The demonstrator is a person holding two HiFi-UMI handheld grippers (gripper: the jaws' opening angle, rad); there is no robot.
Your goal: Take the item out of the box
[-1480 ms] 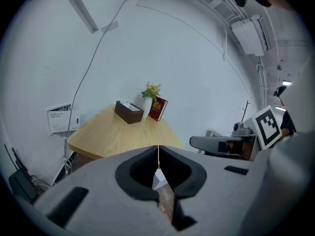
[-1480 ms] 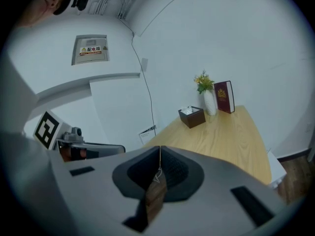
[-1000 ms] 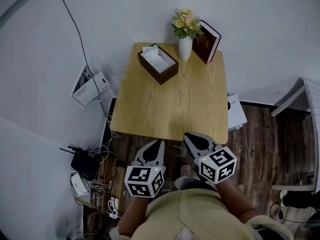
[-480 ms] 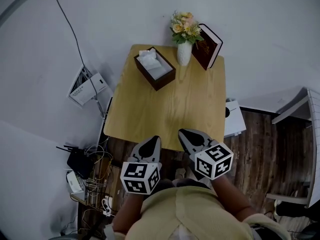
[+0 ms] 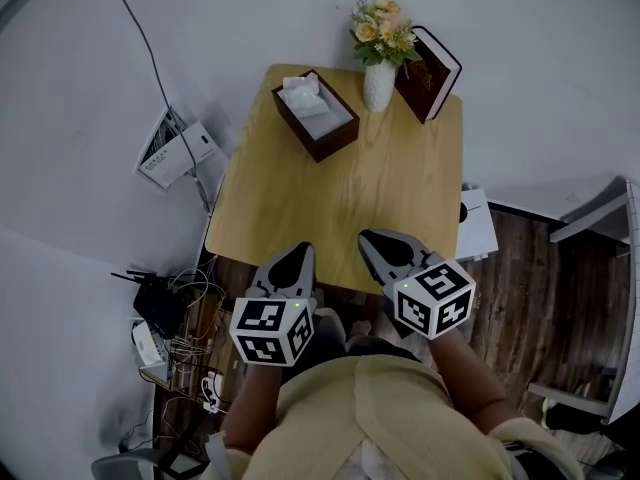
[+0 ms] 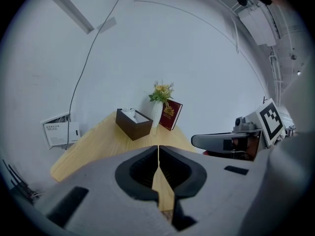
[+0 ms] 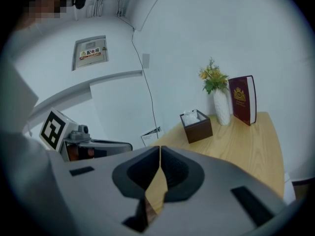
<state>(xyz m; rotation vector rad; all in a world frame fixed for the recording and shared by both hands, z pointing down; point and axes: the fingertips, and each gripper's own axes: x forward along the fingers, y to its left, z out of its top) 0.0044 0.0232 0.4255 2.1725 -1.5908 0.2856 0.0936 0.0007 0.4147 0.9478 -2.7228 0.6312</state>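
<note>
A dark brown box (image 5: pixel 316 118) with white tissue (image 5: pixel 300 92) showing at its top stands at the far left of the wooden table (image 5: pixel 350 198). The box also appears in the left gripper view (image 6: pixel 133 124) and the right gripper view (image 7: pixel 196 127). My left gripper (image 5: pixel 296 255) hovers at the table's near edge, its jaws pressed together with nothing in them. Beside it my right gripper (image 5: pixel 372 241) is shut and empty too. Both are far from the box.
A white vase of flowers (image 5: pixel 380 58) and a dark red book (image 5: pixel 430 73) stand at the table's far edge, right of the box. Cables and a router (image 5: pixel 160 308) lie on the floor at the left; a white stool (image 5: pixel 478 226) stands at the right.
The view has shifted: the table and box sit a little higher and further right in the head view. Both grippers stay shut near the table's near edge, slightly closer to it.
</note>
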